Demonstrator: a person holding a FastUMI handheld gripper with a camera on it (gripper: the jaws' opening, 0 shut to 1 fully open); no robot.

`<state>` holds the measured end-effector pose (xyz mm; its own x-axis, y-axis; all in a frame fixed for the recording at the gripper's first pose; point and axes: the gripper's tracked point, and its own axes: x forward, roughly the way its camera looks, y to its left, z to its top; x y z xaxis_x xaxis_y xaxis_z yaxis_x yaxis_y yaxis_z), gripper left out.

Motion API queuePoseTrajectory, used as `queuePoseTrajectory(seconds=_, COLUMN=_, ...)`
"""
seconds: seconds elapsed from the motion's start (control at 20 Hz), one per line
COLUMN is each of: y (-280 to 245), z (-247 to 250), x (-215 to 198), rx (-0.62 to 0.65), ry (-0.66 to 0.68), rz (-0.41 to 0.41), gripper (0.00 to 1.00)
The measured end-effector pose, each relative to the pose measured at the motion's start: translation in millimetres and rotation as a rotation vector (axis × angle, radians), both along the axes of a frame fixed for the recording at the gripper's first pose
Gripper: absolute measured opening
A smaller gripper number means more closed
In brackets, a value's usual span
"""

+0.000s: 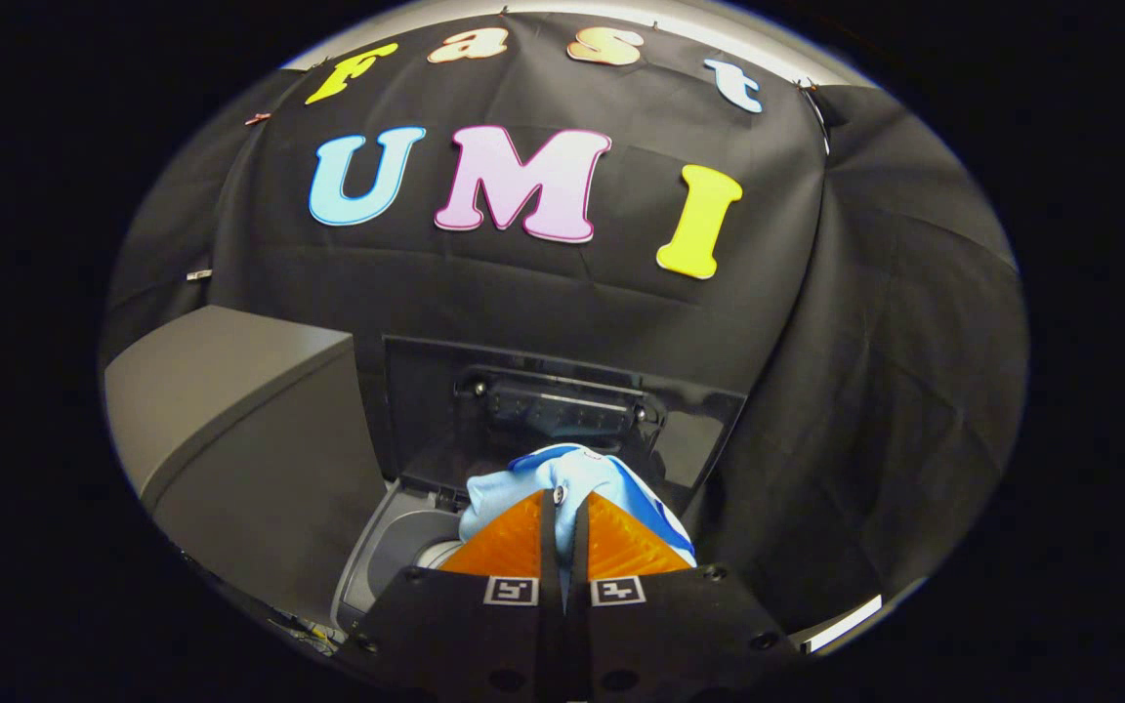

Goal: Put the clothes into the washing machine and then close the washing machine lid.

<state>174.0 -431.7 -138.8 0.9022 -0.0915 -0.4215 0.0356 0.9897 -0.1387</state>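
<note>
From the gripper view, the booth is closed in by a black cloth wall point(543, 293) that hangs in soft creases behind and to the right of everything; a pale strip of ceiling or frame shows above its top edge. On the left stands a grey matt box-shaped cabinet point(230, 430), its flat top tilted in the fisheye picture and its front face dropping toward the near side. Just right of it sits the top-loading washing machine point(396, 547), of which a grey rim and a slice of pale drum opening show near the fingers on their left. Its dark glossy lid point(562, 400) stands raised at the far side, roughly upright against the cloth wall, with a hinge block and two small bolts visible on its inner face.

The gripper point(563, 508) has its two fingers drawn almost together, only a narrow slit between them, and they pinch a light blue and white piece of clothing with darker blue trim point(572, 474). The garment bunches up in a soft lump just ahead of and around the fingertips, spilling to both sides, more of it trailing down the right. Bunched as it is, its long axis cannot be told. It hangs over the open washing machine, in front of the raised lid.
</note>
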Motion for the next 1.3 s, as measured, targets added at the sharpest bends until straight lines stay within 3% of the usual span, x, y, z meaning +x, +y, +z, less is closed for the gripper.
queuePoseTrajectory(seconds=0.45, y=4, z=-106, x=5, rx=-0.006, ry=0.193, rz=0.006, gripper=0.05)
queuePoseTrajectory(seconds=0.8, y=-1, z=-171, x=5, rx=0.093, ry=0.301, rz=-0.065, gripper=0.05)
queuePoseTrajectory(seconds=1.3, y=3, z=-250, x=-23, rx=0.059, ry=0.527, rz=-0.030, gripper=0.05)
